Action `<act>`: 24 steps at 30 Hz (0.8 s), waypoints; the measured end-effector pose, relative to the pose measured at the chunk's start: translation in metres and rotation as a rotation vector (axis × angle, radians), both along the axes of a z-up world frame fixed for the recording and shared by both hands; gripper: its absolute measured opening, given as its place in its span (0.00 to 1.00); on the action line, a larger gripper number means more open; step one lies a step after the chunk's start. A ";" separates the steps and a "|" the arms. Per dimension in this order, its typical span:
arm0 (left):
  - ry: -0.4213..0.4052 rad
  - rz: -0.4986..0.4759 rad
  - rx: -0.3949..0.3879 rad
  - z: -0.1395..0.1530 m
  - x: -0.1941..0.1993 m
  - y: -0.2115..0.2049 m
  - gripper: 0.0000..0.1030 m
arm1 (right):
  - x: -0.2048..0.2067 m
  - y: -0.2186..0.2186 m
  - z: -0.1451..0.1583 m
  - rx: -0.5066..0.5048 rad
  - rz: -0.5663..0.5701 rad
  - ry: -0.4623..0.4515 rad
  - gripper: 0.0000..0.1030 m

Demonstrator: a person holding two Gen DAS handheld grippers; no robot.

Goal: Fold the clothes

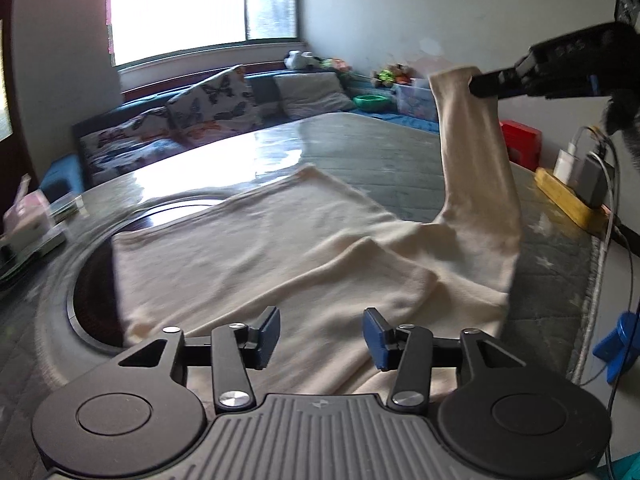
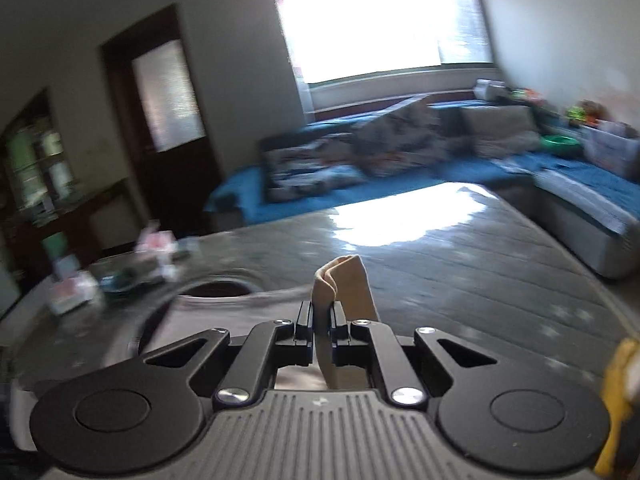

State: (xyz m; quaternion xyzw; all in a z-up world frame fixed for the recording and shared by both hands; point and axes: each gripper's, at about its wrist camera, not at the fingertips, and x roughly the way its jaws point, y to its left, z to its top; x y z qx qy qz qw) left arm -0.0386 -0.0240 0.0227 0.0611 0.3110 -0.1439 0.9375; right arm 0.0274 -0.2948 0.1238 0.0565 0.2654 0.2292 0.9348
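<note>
Overhead, right hand-held gripper (image 2: 321, 320) pinches sleeve (image 1: 476, 152) above open table (image 1: 380, 148).

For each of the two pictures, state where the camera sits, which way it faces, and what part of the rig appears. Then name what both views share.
Left wrist: on the left gripper, looking along its open fingers over the cream garment toward the window; the right gripper lifts a sleeve.
Right wrist: on the right gripper, shut on the sleeve, facing the window.
Shared: garment, table, sofa, window.
</note>
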 end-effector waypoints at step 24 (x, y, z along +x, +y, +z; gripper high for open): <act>-0.045 0.271 -0.065 0.014 -0.051 0.084 0.82 | -0.011 0.201 -0.047 -0.138 0.551 0.115 0.15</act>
